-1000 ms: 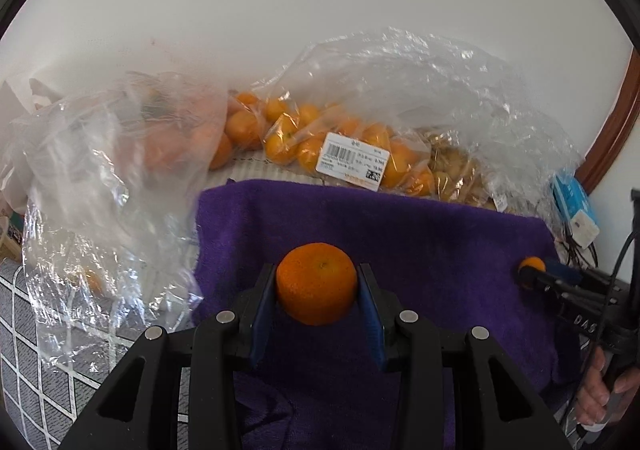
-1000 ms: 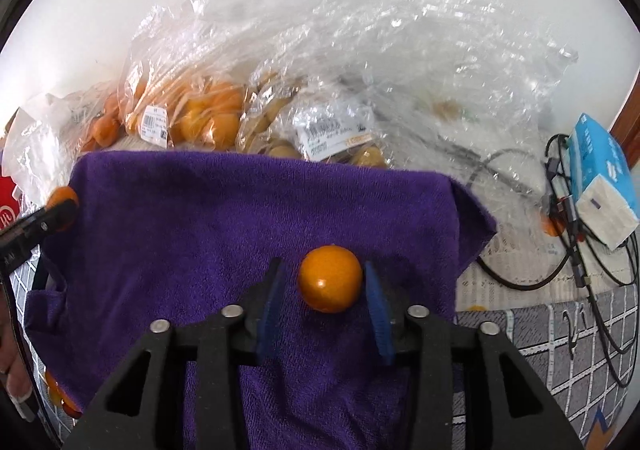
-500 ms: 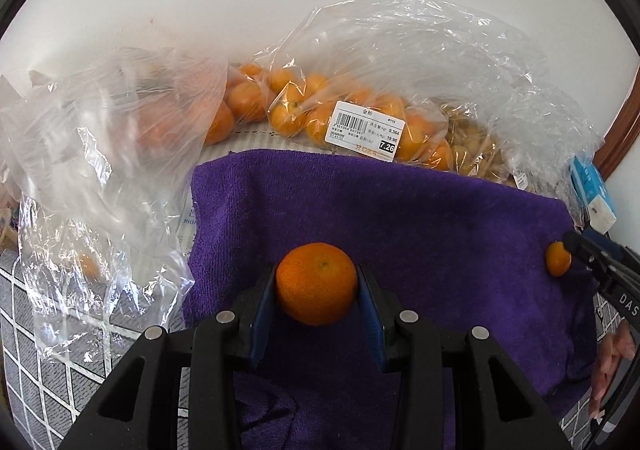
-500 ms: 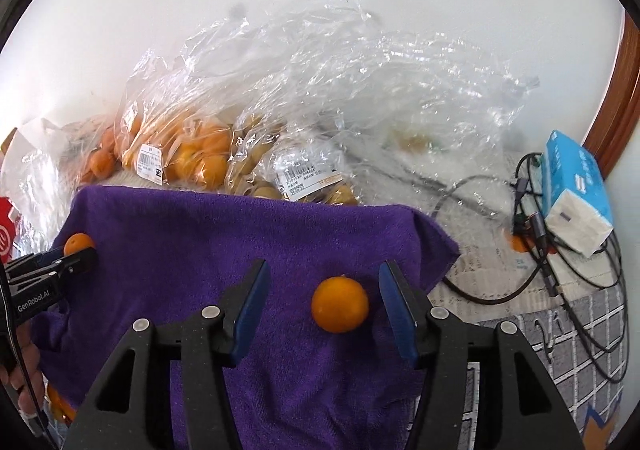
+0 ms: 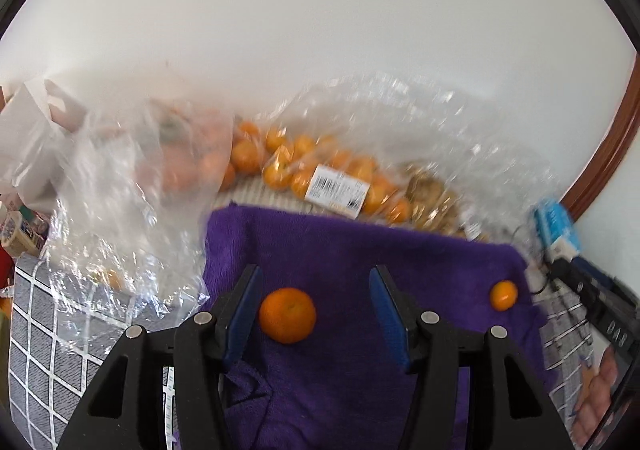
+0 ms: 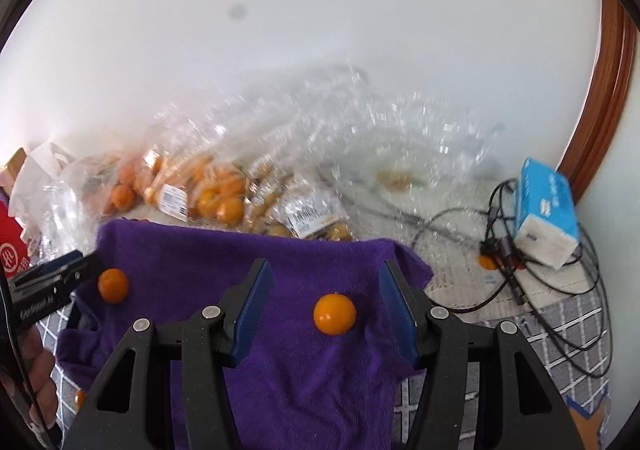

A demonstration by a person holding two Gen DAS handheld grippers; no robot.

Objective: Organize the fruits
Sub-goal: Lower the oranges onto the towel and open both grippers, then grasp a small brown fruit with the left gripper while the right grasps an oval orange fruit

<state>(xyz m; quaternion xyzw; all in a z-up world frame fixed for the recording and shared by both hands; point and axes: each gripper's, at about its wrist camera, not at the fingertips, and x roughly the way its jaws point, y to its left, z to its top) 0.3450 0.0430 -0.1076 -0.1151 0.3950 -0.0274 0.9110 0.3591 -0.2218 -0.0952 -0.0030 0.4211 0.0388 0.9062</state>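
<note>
We see a tangerine point(image 5: 287, 315) on the purple towel point(image 5: 352, 250), between our left gripper's point(image 5: 316, 308) opening jaws, untouched. A smaller orange point(image 6: 334, 314) lies free between our released right gripper point(image 6: 326, 310). Bagged fruit point(image 5: 320, 169) sits beyond.

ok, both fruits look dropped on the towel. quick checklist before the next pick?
1. Left gripper clear of the orange: ok, jaws opening, neither pad touches it.
2. Right gripper clear of the smaller orange fruit: ok, gaps on both sides.
3. Both fruits resting on the purple towel: ok, apart from each other, one near each end.
4. Fruits settled, not rolling: cannot tell from one blurred moment.
5. More fruit left to pick: ok, bagged oranges lie behind the towel.
6. Bag opening reachable: cannot tell, plastic is crumpled and blurred.
</note>
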